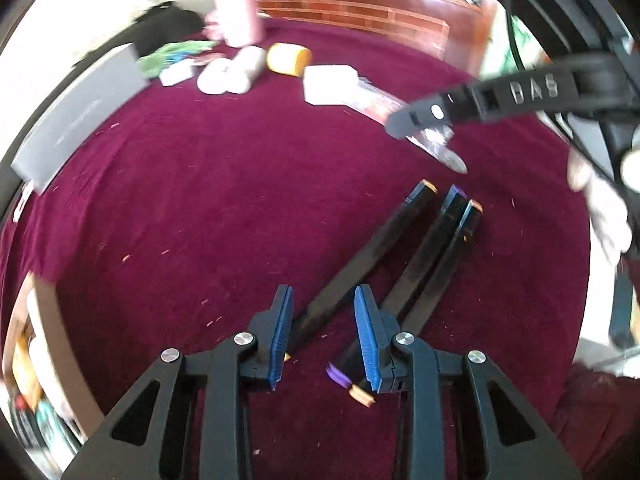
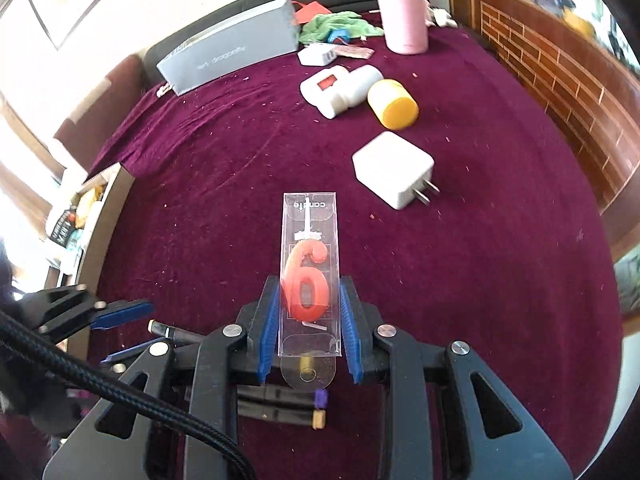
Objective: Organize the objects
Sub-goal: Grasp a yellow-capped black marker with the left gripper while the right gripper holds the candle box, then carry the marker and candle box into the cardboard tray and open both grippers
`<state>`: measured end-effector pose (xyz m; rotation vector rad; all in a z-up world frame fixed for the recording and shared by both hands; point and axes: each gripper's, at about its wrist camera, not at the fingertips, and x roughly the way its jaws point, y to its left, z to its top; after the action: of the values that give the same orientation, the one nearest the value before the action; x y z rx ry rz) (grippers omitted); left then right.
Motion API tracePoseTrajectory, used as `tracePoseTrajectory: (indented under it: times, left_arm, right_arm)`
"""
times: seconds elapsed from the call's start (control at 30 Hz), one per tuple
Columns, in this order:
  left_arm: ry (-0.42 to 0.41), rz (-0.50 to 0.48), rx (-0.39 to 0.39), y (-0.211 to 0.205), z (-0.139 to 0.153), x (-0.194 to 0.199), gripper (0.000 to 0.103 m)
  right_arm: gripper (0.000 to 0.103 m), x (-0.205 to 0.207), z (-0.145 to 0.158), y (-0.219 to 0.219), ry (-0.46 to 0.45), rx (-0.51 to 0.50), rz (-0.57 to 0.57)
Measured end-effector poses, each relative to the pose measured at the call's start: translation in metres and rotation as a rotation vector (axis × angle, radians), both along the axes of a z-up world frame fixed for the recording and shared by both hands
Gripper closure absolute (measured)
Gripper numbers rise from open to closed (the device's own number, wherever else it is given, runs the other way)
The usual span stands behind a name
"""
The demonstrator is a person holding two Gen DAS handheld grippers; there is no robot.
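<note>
The candle pack (image 2: 310, 280) is gripped in the right tongs (image 2: 310, 312); the left tongs (image 1: 324, 336), narrowly parted, hold nothing above the pens (image 1: 400, 264). Placement beside them is probably needed next.

My left gripper (image 1: 322, 336) hangs over the maroon cloth (image 1: 200, 208), blue pads apart, one black marker (image 1: 360, 268) running between them. Two more markers (image 1: 436, 260) lie beside it. Upper right, my right gripper (image 1: 416, 120) carries a clear packet (image 1: 444, 148).
</note>
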<state>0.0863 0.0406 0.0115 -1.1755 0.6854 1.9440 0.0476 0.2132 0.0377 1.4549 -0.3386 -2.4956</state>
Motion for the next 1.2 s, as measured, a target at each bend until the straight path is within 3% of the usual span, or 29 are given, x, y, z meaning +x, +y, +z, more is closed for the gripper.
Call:
tracePoseTrajectory:
  times: [0.3, 0.47, 0.53, 0.67, 1.2]
  left_arm:
    - [0.018, -0.044, -0.069, 0.036, -0.007, -0.003, 0.078]
    - [0.015, -0.010, -0.017, 0.039, -0.008, -0.003, 0.079]
    - [0.002, 0.015, 0.016, 0.036, -0.007, 0.000, 0.087]
    - [-0.020, 0.066, 0.080, 0.030, -0.006, 0.001, 0.092]
    - [-0.088, 0.184, 0.265, -0.015, 0.015, 0.015, 0.092]
  right_arm:
    - [0.077, 0.000, -0.015, 0.014, -0.016, -0.074, -0.020]
    - [0.077, -0.003, -0.023, 0.018, -0.036, -0.093, -0.029]
    - [0.077, -0.005, -0.028, 0.020, -0.050, -0.097, -0.035]
    - [0.077, -0.005, -0.031, 0.021, -0.052, -0.104, -0.041]
    - [0.077, 0.000, -0.015, 0.011, -0.029, -0.114, -0.043]
